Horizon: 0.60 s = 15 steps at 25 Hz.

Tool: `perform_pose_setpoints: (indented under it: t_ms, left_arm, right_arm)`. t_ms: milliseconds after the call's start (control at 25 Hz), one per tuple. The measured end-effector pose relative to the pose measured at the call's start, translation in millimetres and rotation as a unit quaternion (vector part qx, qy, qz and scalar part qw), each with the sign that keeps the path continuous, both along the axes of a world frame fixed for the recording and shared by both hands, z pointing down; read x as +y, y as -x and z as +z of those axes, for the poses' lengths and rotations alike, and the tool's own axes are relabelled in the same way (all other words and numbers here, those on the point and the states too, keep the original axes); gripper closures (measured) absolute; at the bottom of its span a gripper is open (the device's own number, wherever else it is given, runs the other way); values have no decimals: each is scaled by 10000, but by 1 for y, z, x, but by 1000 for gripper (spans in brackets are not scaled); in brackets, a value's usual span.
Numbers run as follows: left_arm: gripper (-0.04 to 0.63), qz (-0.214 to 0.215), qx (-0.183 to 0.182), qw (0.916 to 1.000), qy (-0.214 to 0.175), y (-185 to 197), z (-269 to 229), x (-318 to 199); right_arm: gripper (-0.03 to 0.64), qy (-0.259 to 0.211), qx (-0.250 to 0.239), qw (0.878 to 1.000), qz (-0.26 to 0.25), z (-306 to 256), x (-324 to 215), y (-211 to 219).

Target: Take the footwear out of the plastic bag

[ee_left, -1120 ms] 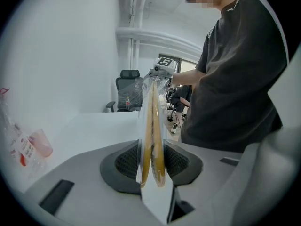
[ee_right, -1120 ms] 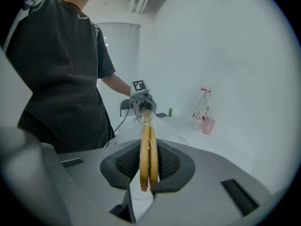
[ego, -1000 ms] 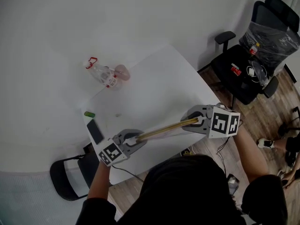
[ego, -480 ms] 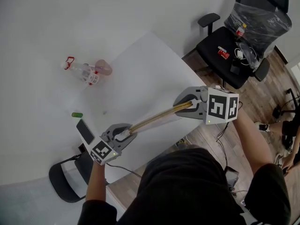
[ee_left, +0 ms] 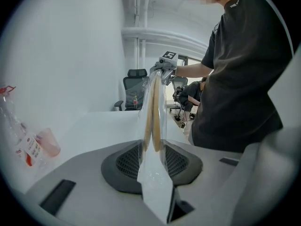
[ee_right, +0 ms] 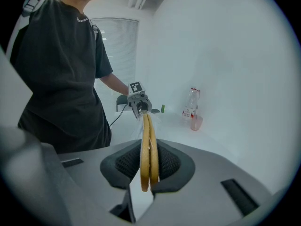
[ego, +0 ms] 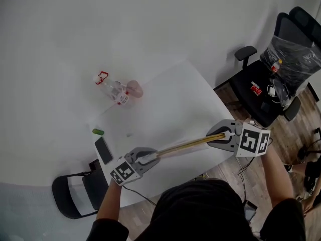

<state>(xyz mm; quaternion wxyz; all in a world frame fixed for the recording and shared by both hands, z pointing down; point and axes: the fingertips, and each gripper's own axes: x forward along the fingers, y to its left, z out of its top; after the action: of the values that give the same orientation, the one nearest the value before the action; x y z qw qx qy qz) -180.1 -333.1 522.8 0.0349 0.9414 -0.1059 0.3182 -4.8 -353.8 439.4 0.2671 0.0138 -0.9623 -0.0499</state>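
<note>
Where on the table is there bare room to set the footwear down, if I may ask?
The table's middle and right side, from the cup to the right gripper, lie bare. The left edge is crowded: bottle, green item, phone.

The right gripper [ee_right: 149, 167] has its jaws closed on the near end of the footwear [ee_right: 146, 140] — two flat tan pieces, edge-on. The far end, sheathed in the plastic bag [ee_right: 138, 127], meets the left gripper [ee_right: 139, 108]. Beyond, on the white table [ee_right: 176, 133], stand a bottle [ee_right: 192, 105] and a pink cup [ee_right: 196, 123] — just beside each other.
</note>
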Motion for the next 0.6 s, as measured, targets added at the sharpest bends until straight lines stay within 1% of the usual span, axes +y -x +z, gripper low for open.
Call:
perform_pose_setpoints:
  t_ms: [120, 200, 240, 440, 600]
  left_arm:
    - [476, -33, -92, 9999, -35, 8, 2, -1]
    - [524, -99, -168, 9998, -60, 16, 4, 1]
    - [532, -141, -171, 9997, -47, 20, 5, 2]
    - [537, -321, -20, 9995, -76, 27, 4, -3]
    - [537, -315, -47, 9995, -79, 28, 5, 3]
  right_arm:
    - [545, 10, 29, 10000, 19, -2, -3, 0]
    - [545, 41, 12, 10000, 50, -4, -2, -2]
    - [545, 54, -2, 10000, 73, -5, -2, -3]
    - [545, 54, -92, 9998, 144, -10, -4, -4]
    - [545, -15, -34, 9999, 107, -10, 1, -2]
